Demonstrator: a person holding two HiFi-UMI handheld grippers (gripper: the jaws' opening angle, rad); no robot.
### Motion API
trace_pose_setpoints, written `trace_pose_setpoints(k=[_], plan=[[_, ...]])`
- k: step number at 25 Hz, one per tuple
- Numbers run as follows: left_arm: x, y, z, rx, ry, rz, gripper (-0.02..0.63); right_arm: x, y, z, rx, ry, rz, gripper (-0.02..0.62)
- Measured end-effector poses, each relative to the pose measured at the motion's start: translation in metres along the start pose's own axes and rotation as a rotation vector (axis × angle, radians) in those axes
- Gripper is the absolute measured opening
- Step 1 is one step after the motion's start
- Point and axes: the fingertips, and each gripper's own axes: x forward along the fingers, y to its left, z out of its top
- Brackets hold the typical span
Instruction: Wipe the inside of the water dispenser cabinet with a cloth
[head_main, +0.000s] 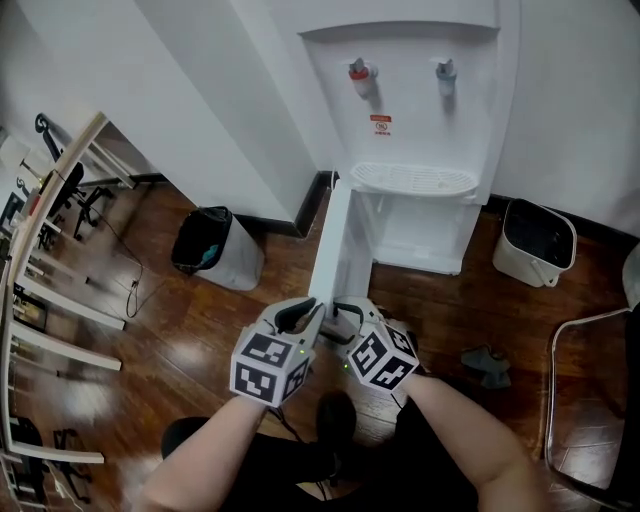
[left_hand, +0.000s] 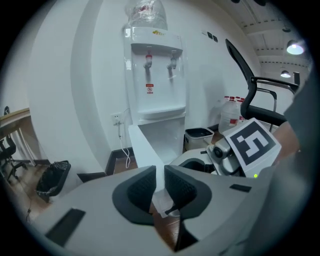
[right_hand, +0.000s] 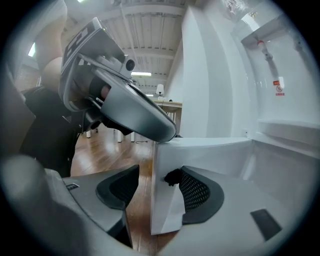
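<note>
Cabinet location: water dispenser cabinet (head_main: 420, 228) at the foot of the white dispenser (head_main: 405, 90), standing open, straight ahead of both grippers against the wall.
Door: cabinet door (head_main: 335, 250) swung out toward the person, seen nearly edge-on, long free edge upright.
Governing relation: cabinet interior beyond the door and to its right in the head view; both grippers together at the door's near edge, not yet inside the opening.
Cloth: crumpled grey piece, judged to be the cloth (head_main: 486, 364), lying on the wood floor low and to the right, well apart from both grippers.
Nearer hand: right, by position in the head view.
Left gripper (left_hand: 159, 175): jaws only narrowly apart, the door's thin edge standing in the gap; no firm clamp evident; judged released.
Right gripper (right_hand: 155, 182): jaws wide apart, straddling the door's edge; one pad (right_hand: 195, 190) close against the door's inner face, the other clear of it; nothing gripped.
Stage, as judged: door opened, wiping not begun, cloth not in hand.
Next requirement, as judged: clear the door edge, reach down and right for the cloth.
Risk: door swinging back once let go.
</note>
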Motion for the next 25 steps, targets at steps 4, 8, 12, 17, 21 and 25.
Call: trace_pose_setpoints(k=[4,8,12,17,21,25], plan=[[0.006,-0.014,0.003,0.036,0.036,-0.021,0.08,-0.012,-0.003,-0.009,-0.009,0.007,0.004,0.275],[0.007,-0.01,0.0,-0.007,0.061,-0.012,0.078,-0.053,-0.038,-0.026,0.067,-0.024,-0.079,0.275],[0.011,-0.013,-0.001,-0.037,0.055,-0.014,0.077,-0.14,-0.112,-0.095,0.212,0.019,-0.289,0.262],[0.014,-0.02,0.002,-0.021,0.061,-0.037,0.077,-0.238,-0.149,-0.208,0.289,0.217,-0.448,0.261],[0.017,-0.026,0.004,0.002,0.069,-0.058,0.077,-0.273,-0.116,-0.316,0.431,0.409,-0.467,0.261],[0.018,-0.026,0.004,0.017,0.077,-0.052,0.077,-0.29,-0.077,-0.394,0.708,0.449,-0.569,0.261]])
